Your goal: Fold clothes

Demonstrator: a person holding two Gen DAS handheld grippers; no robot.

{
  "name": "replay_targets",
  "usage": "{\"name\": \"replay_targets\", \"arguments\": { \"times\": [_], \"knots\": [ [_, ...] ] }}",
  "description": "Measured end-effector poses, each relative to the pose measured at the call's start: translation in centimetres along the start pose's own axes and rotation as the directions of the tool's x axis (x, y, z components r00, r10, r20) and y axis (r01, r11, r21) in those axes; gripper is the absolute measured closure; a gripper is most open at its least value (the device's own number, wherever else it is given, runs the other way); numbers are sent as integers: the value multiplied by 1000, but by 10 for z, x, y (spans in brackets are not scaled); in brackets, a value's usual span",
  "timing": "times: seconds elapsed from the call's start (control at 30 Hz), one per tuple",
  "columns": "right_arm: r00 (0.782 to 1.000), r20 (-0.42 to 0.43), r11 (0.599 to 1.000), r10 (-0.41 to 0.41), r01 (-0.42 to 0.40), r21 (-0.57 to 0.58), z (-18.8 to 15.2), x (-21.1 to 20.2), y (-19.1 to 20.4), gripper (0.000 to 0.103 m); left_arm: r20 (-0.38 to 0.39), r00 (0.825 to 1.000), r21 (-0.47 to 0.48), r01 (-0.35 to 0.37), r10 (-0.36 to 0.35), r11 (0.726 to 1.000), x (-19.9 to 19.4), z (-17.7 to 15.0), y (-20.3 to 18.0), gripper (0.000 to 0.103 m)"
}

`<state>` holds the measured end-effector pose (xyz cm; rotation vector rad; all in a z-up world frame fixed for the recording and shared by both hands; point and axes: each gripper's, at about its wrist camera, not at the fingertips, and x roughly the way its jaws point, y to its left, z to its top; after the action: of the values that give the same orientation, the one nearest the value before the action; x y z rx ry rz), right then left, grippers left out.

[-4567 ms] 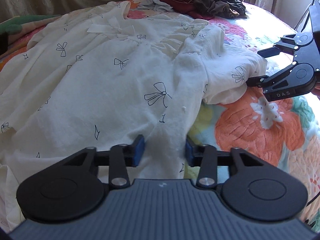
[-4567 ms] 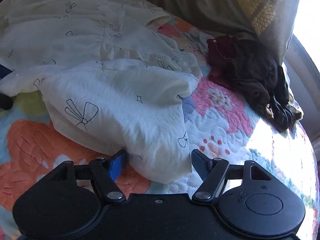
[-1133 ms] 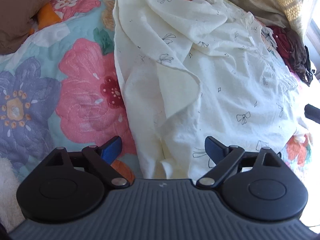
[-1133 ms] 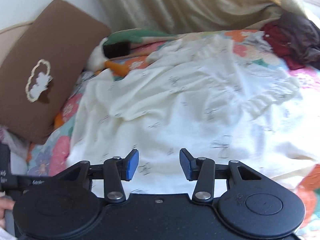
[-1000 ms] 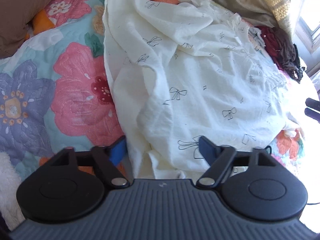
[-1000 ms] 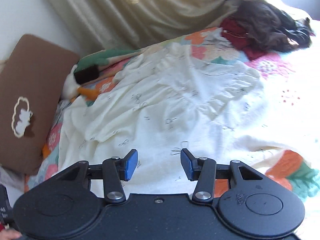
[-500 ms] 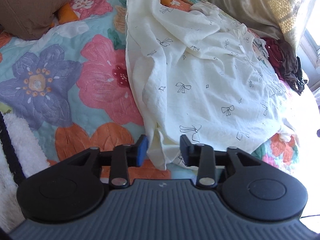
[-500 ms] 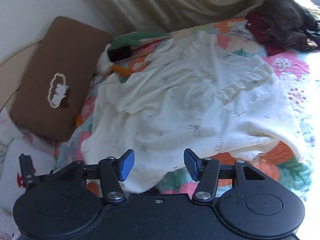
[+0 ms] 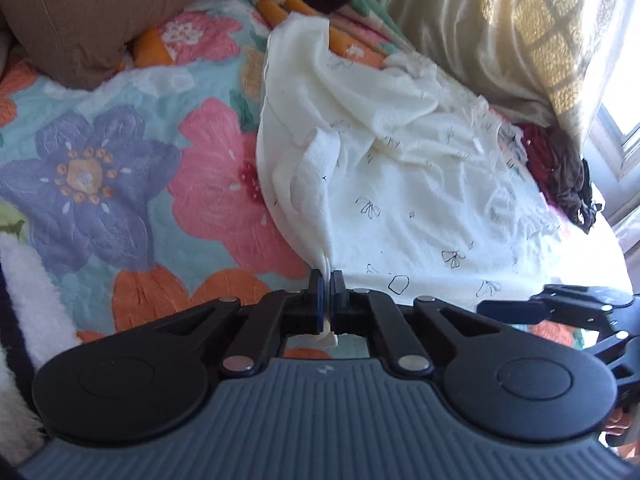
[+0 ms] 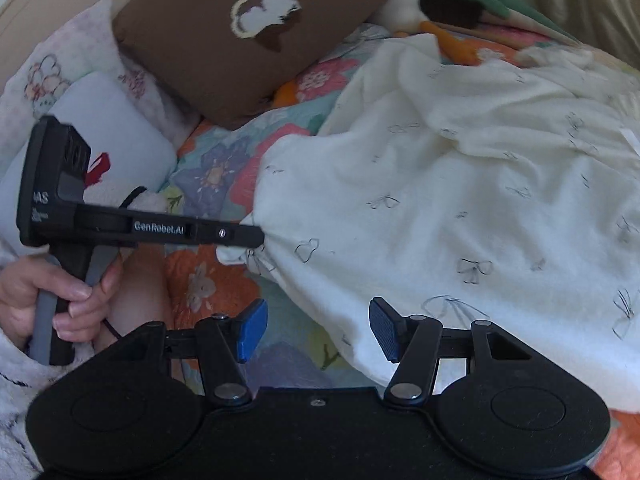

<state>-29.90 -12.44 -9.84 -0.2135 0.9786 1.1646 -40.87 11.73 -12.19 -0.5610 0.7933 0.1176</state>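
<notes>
Since half a second ago, the left gripper (image 9: 327, 280) has closed its jaws, which stood apart around the hem, and now clamps the near corner of the cream cotton garment printed with small black bows (image 9: 420, 200); cloth is pinched between the blue pads and a small tuft shows behind them. From this pinch the fabric rises in a taut, gathered ridge away from the left gripper. Just right of the left gripper, the dark fingers of the right gripper (image 10: 318, 326) lie over the same hem. In the right wrist view its jaws stand apart, having opened a little further within the last second, with the garment's lower edge lying between the pads but not pressed by them. The person's hand (image 10: 52, 300) grips the left gripper's handle. The garment is spread over the floral quilted bedspread (image 9: 120, 184), which is bare to the left of the left gripper. Beyond the garment, farther from the left gripper, lie a brown cushion with a white cloud motif (image 10: 248, 36), a pale gold curtain (image 9: 500, 32) and a heap of dark red and brown clothes (image 9: 560, 168).
</notes>
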Motion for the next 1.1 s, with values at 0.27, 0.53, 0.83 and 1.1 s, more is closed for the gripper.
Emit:
{"name": "replay_targets", "arguments": {
  "times": [0.27,0.53,0.83,1.1],
  "knots": [
    [985,132,973,-112,136,-186,-12,23,46,41,4,999,-104,48,-48,993,-5,-4,6,101],
    [966,115,967,-232,242,-75,-10,27,23,41,68,996,9,60,-61,998,-40,-22,-13,101],
    [993,-43,983,-114,119,138,-14,22,-10,41,-94,995,41,-27,31,999,-14,-33,-6,101],
    [997,75,996,-3,-4,92,9,37,8,41,-73,997,-14,-7,6,1000,-19,-14,2,77]
  ]
}}
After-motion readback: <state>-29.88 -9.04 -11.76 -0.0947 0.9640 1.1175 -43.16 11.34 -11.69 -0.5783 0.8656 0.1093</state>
